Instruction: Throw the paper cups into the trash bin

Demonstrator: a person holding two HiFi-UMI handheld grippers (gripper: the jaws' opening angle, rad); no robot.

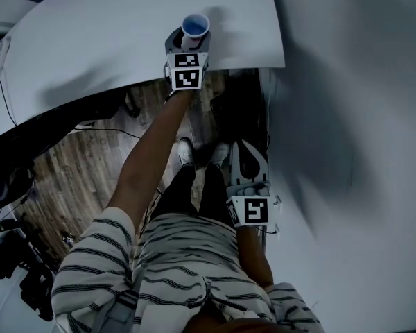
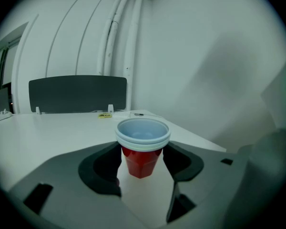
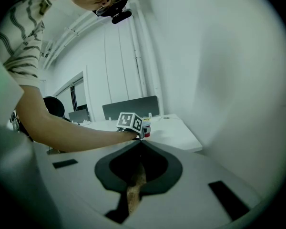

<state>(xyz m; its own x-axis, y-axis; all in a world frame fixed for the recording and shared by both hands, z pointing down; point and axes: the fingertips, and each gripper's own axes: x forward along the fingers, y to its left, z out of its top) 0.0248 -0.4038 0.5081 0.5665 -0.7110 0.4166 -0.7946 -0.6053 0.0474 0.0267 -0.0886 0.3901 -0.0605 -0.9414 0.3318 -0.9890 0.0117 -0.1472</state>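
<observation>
Paper cup (image 1: 195, 26) base behind left tongs (image 1: 189, 40)

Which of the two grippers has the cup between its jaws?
The left gripper: its jaws stand apart on either side of the red cup. The right gripper has its jaws together at the tips, with nothing between them.

An office: a long white table (image 1: 111, 33) with a dark divider panel (image 2: 77, 93) at its far edge, a black office chair (image 3: 55, 106) on the left, wood-look floor (image 1: 76, 165) with loose cables (image 1: 97, 129), and plain white walls.
</observation>
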